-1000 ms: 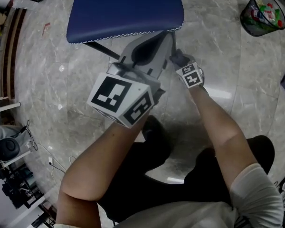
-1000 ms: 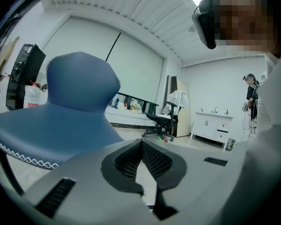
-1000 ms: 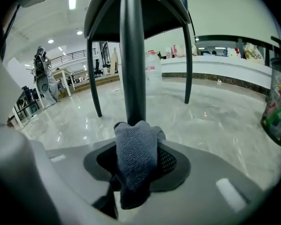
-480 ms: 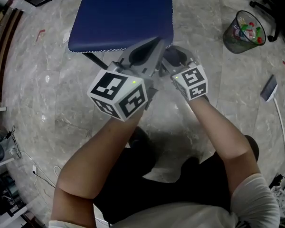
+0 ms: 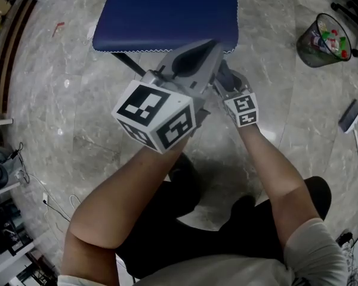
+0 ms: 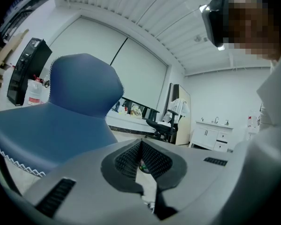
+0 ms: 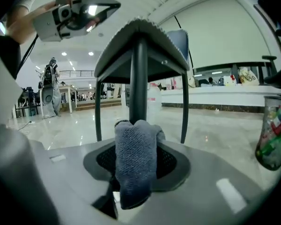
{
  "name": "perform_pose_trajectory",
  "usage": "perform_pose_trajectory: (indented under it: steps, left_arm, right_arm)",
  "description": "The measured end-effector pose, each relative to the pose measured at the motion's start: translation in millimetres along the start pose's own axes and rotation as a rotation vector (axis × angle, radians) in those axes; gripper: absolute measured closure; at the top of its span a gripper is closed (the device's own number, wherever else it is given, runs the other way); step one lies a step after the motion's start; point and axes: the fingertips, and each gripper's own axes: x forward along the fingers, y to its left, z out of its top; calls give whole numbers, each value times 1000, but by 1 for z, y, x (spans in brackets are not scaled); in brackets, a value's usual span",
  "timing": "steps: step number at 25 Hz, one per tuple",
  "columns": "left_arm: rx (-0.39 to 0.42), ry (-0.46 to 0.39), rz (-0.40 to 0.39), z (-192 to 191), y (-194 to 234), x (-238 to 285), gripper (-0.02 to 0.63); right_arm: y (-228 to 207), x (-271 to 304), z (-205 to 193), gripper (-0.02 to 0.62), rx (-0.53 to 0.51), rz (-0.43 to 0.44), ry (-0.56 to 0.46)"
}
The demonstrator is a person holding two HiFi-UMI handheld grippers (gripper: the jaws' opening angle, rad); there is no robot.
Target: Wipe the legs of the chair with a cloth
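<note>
The chair has a blue padded seat [image 5: 167, 14] on thin dark legs [image 5: 128, 64]. My right gripper [image 5: 224, 76] is low beside the seat's front right corner, its tips partly hidden behind the left one. In the right gripper view it [image 7: 136, 125] is shut on a grey cloth [image 7: 136, 158], and the cloth's top lies against a dark chair leg [image 7: 139, 78] straight ahead. My left gripper [image 5: 212, 43] hovers above the seat's front edge. Its jaws [image 6: 140, 144] meet at the tips with nothing between them, facing the blue seat [image 6: 51, 125] and backrest [image 6: 82, 86].
A mesh waste bin [image 5: 325, 37] with bottles stands on the marble floor at the right, also close on the right in the right gripper view [image 7: 274, 135]. A dustpan [image 5: 350, 117] lies further right. Cables and equipment [image 5: 6, 177] line the left edge.
The right gripper's marker cube looks smaller than half a second ago: it has gone down along the front leg with the cloth. The left gripper stays over the seat's front edge.
</note>
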Motion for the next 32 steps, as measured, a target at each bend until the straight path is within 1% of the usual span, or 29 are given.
perform_pose_trajectory:
  steps: [4, 7, 9, 11, 13, 15, 19, 23, 27, 29, 32]
  left_arm:
    - [21, 34, 11, -14, 11, -6, 601]
    - [27, 53, 20, -22, 17, -5, 601]
    - [29, 53, 25, -23, 18, -5, 601]
    - [34, 46, 24, -19, 17, -5, 601]
    - [41, 40, 19, -16, 14, -5, 601]
    - [51, 43, 12, -16, 12, -4, 601]
    - [70, 54, 26, -18, 16, -5, 601]
    - [81, 42, 35, -11, 13, -4, 601]
    - [83, 34, 42, -5, 14, -1, 601]
    - [86, 32, 41, -2, 14, 1, 601]
    - [89, 35, 37, -3, 9, 4, 601]
  right_arm:
    - [7, 24, -58, 434, 23, 8, 101]
    - [6, 33, -94, 433, 48, 12, 180]
    - [6, 35, -104, 431, 60, 12, 217]
    - [6, 34, -101, 433, 60, 11, 246]
    - [7, 29, -87, 437, 45, 18, 265]
    - [8, 22, -59, 438, 17, 26, 251]
    - [8, 3, 13, 436, -13, 40, 168]
    - [6, -15, 74, 436, 21, 45, 93]
    - [4, -34, 136, 436, 27, 36, -20]
    - [4, -39, 155, 437, 21, 45, -53]
    - [4, -49, 153, 446, 19, 77, -36]
